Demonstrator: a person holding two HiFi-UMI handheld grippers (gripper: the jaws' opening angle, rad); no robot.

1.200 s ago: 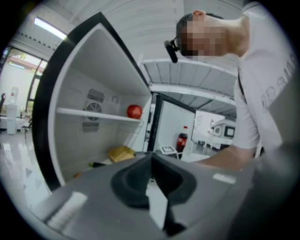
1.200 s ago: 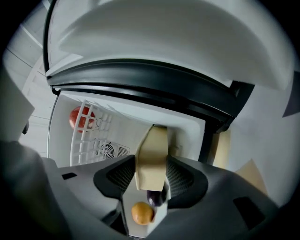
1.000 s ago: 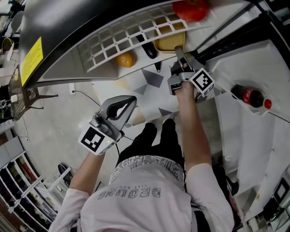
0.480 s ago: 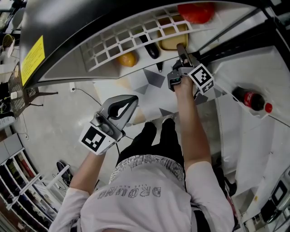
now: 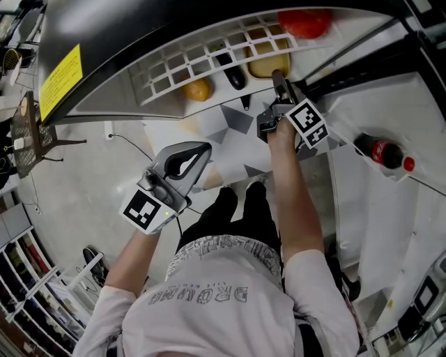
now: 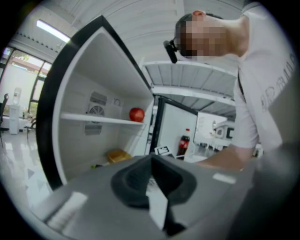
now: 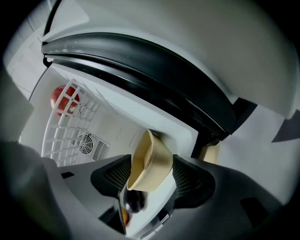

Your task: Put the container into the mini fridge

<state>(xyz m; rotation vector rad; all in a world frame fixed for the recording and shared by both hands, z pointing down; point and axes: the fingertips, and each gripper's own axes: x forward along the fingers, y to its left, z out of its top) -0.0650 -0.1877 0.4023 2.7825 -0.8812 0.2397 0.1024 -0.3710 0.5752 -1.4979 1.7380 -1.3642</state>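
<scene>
The tan container point(image 5: 268, 64) lies on the floor of the open mini fridge point(image 5: 104, 77), under the white wire shelf point(image 5: 202, 56). My right gripper point(image 5: 277, 75) reaches into the fridge with the container point(image 7: 150, 164) between its two pads. Its jaws are opening and the pads look to be coming off the container's sides. My left gripper point(image 5: 198, 152) hangs outside the fridge, above the floor, shut with nothing in it. From the left gripper view the container point(image 6: 118, 155) shows low inside the fridge.
A red fruit point(image 5: 304, 21) sits on the wire shelf. An orange point(image 5: 197, 89) and a dark aubergine point(image 5: 231, 75) lie on the fridge floor beside the container. A cola bottle point(image 5: 381, 150) stands in the open door's rack at the right.
The right gripper has stayed at the container on the fridge floor. The left gripper has shifted only slightly.
</scene>
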